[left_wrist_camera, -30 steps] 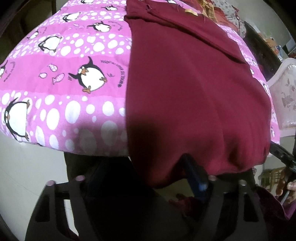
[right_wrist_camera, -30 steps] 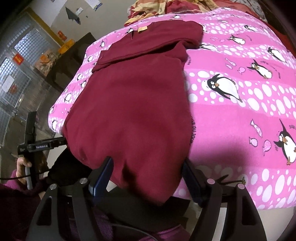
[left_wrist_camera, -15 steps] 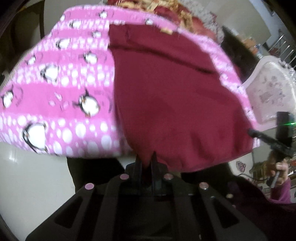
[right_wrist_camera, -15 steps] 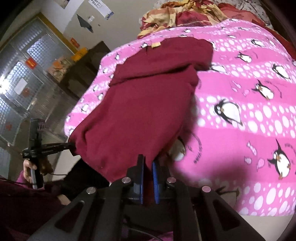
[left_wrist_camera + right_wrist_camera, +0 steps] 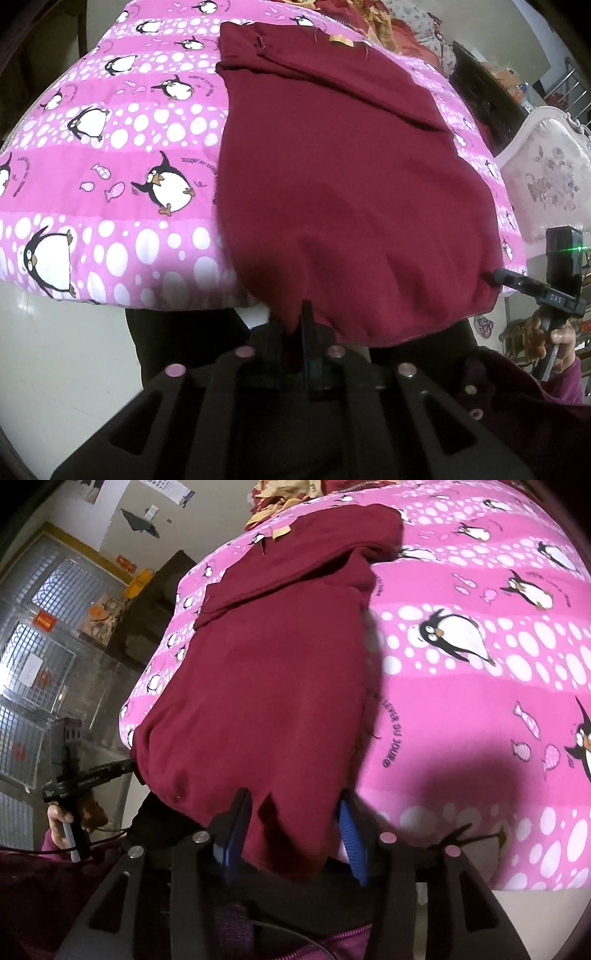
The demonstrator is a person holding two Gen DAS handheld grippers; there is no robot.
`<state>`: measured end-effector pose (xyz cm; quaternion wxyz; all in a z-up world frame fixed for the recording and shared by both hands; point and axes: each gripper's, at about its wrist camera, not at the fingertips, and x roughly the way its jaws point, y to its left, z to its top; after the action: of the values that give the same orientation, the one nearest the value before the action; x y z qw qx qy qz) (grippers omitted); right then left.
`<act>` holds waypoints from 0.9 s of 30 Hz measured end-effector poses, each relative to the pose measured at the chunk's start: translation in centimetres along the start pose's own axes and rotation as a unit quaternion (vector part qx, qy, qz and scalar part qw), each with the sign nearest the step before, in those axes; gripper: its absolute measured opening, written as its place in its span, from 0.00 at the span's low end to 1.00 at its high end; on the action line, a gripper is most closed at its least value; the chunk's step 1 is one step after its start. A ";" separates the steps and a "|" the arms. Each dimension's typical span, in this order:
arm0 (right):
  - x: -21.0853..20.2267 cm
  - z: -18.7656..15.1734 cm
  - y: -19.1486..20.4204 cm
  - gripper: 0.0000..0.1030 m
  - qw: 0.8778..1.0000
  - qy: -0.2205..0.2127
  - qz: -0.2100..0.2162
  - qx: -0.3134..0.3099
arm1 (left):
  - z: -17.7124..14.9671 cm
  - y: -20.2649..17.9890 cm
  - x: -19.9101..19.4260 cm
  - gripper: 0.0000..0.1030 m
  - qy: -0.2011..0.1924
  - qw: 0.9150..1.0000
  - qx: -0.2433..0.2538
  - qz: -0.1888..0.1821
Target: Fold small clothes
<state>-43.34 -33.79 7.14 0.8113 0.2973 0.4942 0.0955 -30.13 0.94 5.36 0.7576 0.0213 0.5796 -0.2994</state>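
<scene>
Maroon garment (image 5: 343,192) spread flat on bed with pink penguin-print bedspread (image 5: 110,177), near hem hanging over the front edge.

Left claw (image 5: 295,332): jaws pinched together on the hem, a fold of maroon cloth caught between them. Right claw (image 5: 291,827): jaws just opening, standing apart with blue pads (image 5: 351,842) either side of the hem; cloth hangs between them, pads not pressing on it. Right claw also seen in the left wrist view at the garment's other near corner (image 5: 517,280), gripped by a hand (image 5: 550,336); left claw's handle likewise seen in the right wrist view, held by a hand (image 5: 70,816). Far end of garment folded over, tan label (image 5: 280,531) at its edge. Heap of patterned cloth (image 5: 280,494) beyond, at far side of bed.
</scene>
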 end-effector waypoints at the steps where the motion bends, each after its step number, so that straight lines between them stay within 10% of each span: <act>1: 0.1 0.1 0.1 0.51 1.000 0.000 0.001 0.001 | 0.1 0.1 0.1 0.20 0.000 1.000 -0.001 0.000; 4: 0.4 0.2 0.0 0.51 1.000 0.004 -0.002 0.001 | 0.4 0.5 0.3 0.44 -0.003 1.000 -0.019 -0.010; 13: 0.2 -0.2 -0.2 0.51 1.000 -0.002 -0.004 0.001 | 1.3 1.2 1.5 0.43 0.004 0.999 -0.034 -0.018; 16: 0.3 -0.4 0.6 0.44 1.000 -0.005 -0.015 -0.023 | 1.3 1.0 1.4 0.28 -0.004 1.000 -0.023 -0.017; 18: 0.1 -0.3 0.8 0.16 1.000 -0.012 -0.005 -0.026 | 1.3 1.0 1.2 0.17 -0.009 1.000 -0.019 -0.021; 27: -4.3 2.7 2.1 0.14 0.991 -0.092 0.093 -0.009 | 3.6 1.1 -4.8 0.06 -0.097 0.992 -0.019 -0.076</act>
<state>-42.81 -35.08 12.45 0.8434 0.3423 0.3872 0.1471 -27.23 2.52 10.52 0.7859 -0.0668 0.5086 -0.3453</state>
